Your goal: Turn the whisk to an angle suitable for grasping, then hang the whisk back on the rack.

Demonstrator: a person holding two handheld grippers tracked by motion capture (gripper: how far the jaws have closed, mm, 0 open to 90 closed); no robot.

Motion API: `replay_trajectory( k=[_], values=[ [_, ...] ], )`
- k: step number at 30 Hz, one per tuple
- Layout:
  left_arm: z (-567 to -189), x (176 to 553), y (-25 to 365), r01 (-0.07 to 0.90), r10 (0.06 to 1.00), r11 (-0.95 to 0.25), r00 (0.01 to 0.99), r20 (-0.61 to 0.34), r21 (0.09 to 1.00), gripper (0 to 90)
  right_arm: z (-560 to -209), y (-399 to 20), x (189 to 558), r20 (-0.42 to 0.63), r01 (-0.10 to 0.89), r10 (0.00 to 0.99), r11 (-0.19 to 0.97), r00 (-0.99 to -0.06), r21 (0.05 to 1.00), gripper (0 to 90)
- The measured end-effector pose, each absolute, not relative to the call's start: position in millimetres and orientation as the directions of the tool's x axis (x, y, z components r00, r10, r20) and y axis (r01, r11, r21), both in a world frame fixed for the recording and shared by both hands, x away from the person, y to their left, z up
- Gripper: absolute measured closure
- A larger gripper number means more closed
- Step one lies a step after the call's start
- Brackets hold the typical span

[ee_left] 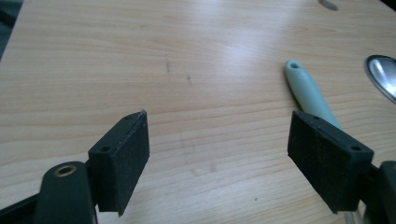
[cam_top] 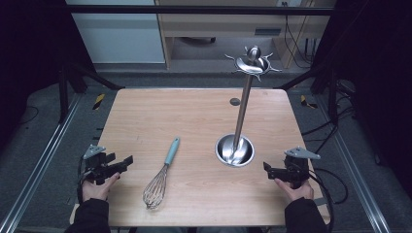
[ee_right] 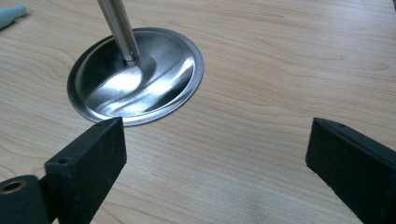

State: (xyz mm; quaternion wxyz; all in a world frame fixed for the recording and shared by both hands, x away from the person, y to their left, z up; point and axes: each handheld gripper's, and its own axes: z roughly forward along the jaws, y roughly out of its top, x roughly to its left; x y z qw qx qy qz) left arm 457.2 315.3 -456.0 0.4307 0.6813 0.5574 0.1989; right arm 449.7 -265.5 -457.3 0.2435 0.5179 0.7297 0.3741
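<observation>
nothing begun, i'd judge; whisk (cam_top: 161,175) lies untouched at the table's (cam_top: 145,114) six o'clock, hook stand (cam_top: 237,141) at three; left claw (cam_top: 120,164) and right claw (cam_top: 270,169) both released, empty.

Light wooden surface (cam_top: 145,116) carrying two kitchen items.
A whisk (cam_top: 160,177) with a pale teal handle lies flat near the front, left of centre. Right of it stands a steel utensil stand (cam_top: 241,107): round dished base, upright pole, hooked top. A small dark disc (cam_top: 235,102) sits near the far edge.
</observation>
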Motion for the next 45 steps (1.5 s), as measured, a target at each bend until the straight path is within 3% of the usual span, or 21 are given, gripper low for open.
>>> replay_trajectory(
  k=[4, 30, 45],
  values=[
    [-450, 453, 307, 0.569, 0.926, -0.047, 0.333, -0.177, 0.821, 21.3, -460, -265, 449, -0.050, 0.564, 0.945, 0.234, -0.322, 0.792, 4.4],
    [-417, 453, 265, 0.530, 0.891, -0.149, 0.437, -0.119, 0.835, 28.9, -454, -254, 441, -0.059, 0.546, 0.931, 0.262, -0.360, 0.796, 5.3],
    [-390, 470, 247, 0.564, 0.875, -0.196, 0.470, -0.117, 0.802, 30.4, -453, -251, 441, -0.081, 0.537, 0.933, 0.271, -0.351, 0.799, 6.0]
  ],
)
